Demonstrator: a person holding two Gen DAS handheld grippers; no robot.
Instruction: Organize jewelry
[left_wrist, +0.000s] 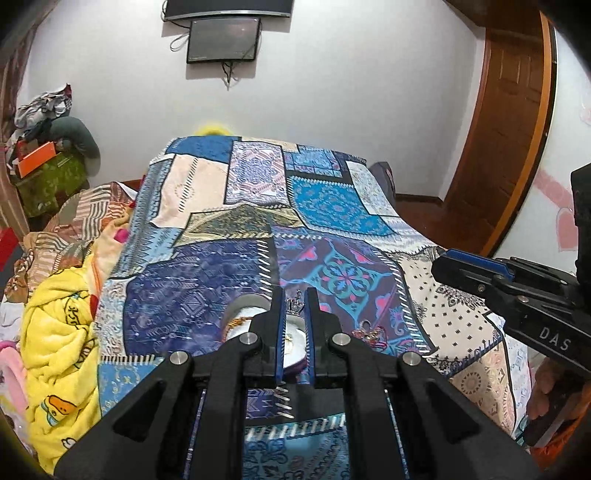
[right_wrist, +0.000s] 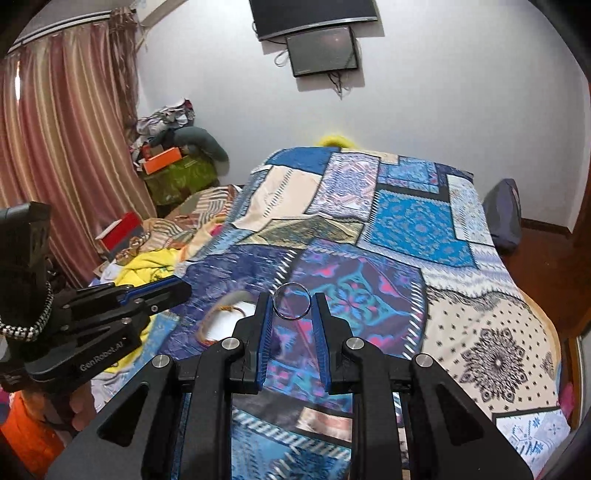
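The right claw (right_wrist: 293, 297) holds a shiny silver ring (right_wrist: 291, 301) between its two tips, and the ring stands upright, above the bed (right_wrist: 461, 314). The left claw (left_wrist: 295, 299) has its tips close together, and a tiny silver crown charm (left_wrist: 296, 306) sits right between them; it looks pinched there, but I cannot be sure the pads press on it. Under the left claw, on the bed, lies a white round dish (left_wrist: 295, 347) with a grey rim, and something gold and stringy lies on it. Just to the right of the dish, on the bed cover, rests a small red and gold trinket (left_wrist: 369, 332). The bed has a blue patchwork cover with many patterns. A yellow blanket (left_wrist: 55, 350) is bunched up on the left side of the bed, near the dish. Far past the bed, a dark screen (left_wrist: 223, 40) hangs on the white wall. A brown door (left_wrist: 509, 129) stands to the right of the bed, and striped curtains (right_wrist: 55, 147) hang to its left. Nothing stands between the claws and the dish.
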